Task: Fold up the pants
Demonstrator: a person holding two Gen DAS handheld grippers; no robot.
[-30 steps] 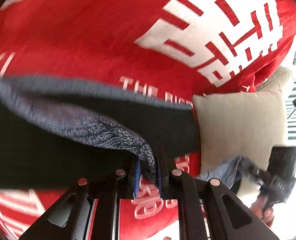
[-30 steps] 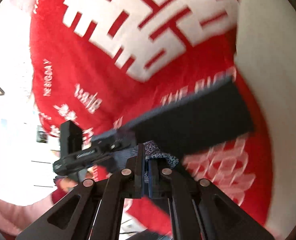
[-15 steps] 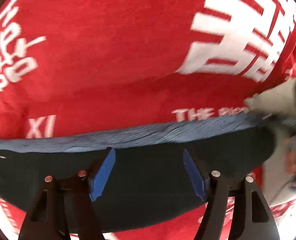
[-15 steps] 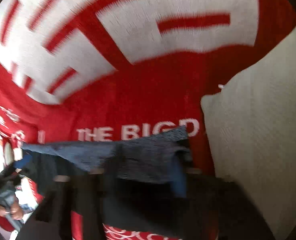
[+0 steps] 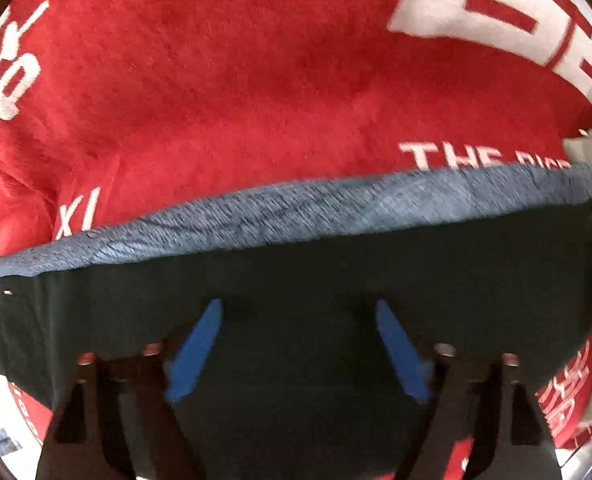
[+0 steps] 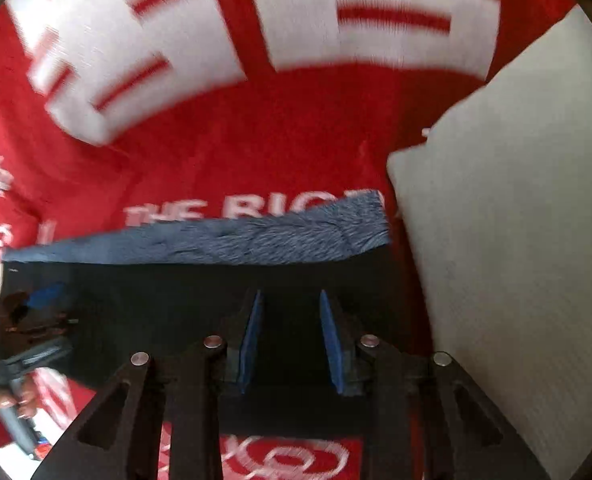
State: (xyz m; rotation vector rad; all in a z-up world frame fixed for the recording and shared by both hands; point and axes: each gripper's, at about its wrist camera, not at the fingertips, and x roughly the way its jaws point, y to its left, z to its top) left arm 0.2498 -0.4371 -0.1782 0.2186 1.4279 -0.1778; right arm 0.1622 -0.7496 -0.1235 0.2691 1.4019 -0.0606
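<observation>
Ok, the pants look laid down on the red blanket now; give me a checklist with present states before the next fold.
1. Left gripper clear of cloth: ok; its jaws have just been opening, nothing pinched between them.
2. Right gripper clear of cloth: ok; jaws just been closing, still apart, no cloth gathered between the pads.
3. Pants lying flat on the red blanket: ok.
4. Top edge straight: not ok; a blue-grey strip shows along it, slightly rumpled.
5. Clearance from the beige cushion: not ok; the pants' corner meets it.
6. Lower edge aligned: cannot tell, hidden by the grippers.

Red blanket (image 5: 255,80) carries dark pants (image 5: 296,280) and pale cushion (image 6: 516,220).
</observation>
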